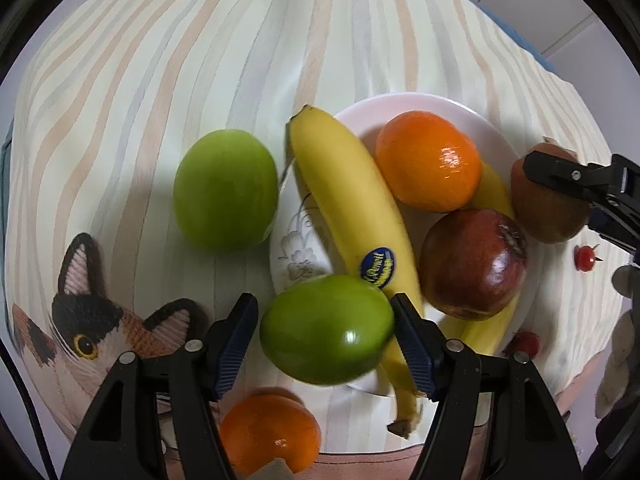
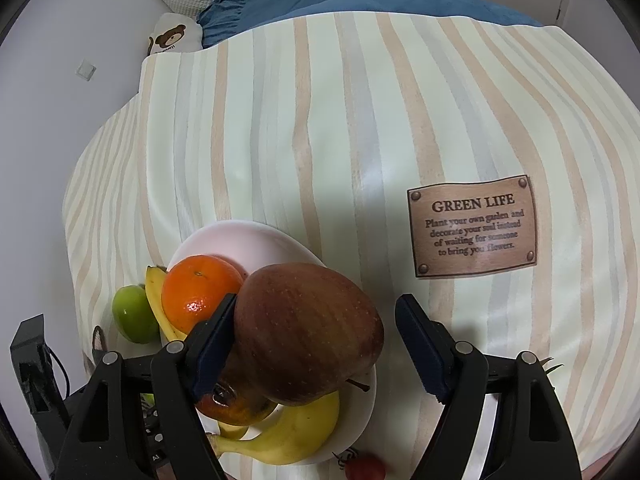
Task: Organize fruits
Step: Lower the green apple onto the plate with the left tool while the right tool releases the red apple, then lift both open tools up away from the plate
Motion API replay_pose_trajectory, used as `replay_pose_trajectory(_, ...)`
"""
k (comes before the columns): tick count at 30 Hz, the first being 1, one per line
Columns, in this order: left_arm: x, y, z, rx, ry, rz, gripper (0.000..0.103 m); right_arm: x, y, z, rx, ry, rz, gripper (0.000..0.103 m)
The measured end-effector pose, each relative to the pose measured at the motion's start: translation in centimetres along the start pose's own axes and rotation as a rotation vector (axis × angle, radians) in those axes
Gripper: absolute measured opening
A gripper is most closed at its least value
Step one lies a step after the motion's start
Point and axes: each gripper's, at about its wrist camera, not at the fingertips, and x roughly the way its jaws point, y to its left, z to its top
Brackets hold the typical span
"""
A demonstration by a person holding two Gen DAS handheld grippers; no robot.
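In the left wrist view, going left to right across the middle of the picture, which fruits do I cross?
Green apple → long banana → orange → dark red apple → russet apple by the right gripper → cherry tomato.

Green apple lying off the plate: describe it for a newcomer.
Find the white plate on the striped cloth. Left of its banana, a green apple lies on the cloth. Unlike the other green apple, it sits outside the left claw.

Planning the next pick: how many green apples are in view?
2. One green apple lies on the cloth, left of the plate. The other sits between the open left tool's fingers at the plate's near edge. More may be hidden.
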Motion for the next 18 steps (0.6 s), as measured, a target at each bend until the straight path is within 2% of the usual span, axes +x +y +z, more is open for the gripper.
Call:
replay_pose_trajectory(4, -0.7, -0.3, -0.2, -0.004, -0.017, -0.011, 0.068, -0.5, -0.4, -0.1, 0.0, -0.003, 0.007, 0.082)
replay_pose_trajectory(6, -1.0, -0.2, -0.2, -0.011, -0.023, -0.022, 0.073, -0.7, -0.4, -0.2, -0.001, -0.003, 0.009, 0.083)
replay_pose_trajectory(9, -1.5, -0.2, 0.0, -0.018, -0.032, -0.027, 0.073, -0.9, -0.6, -0.2, -0.001, -0.004, 0.01, 0.088)
replay_pose_trajectory(16, -2.4, -0.5, 0.1, -0.024, -0.044, -0.032, 0.074, -1.5, -0.6, -0.6, -0.007, -0.007, 0.013, 0.089)
replay_pose_trajectory(18, -2.9, -0.5, 0.0, -0.023, -0.054, -0.029, 0.081, -1.9, -0.4, -0.7, -0.012, -0.012, 0.011, 0.093)
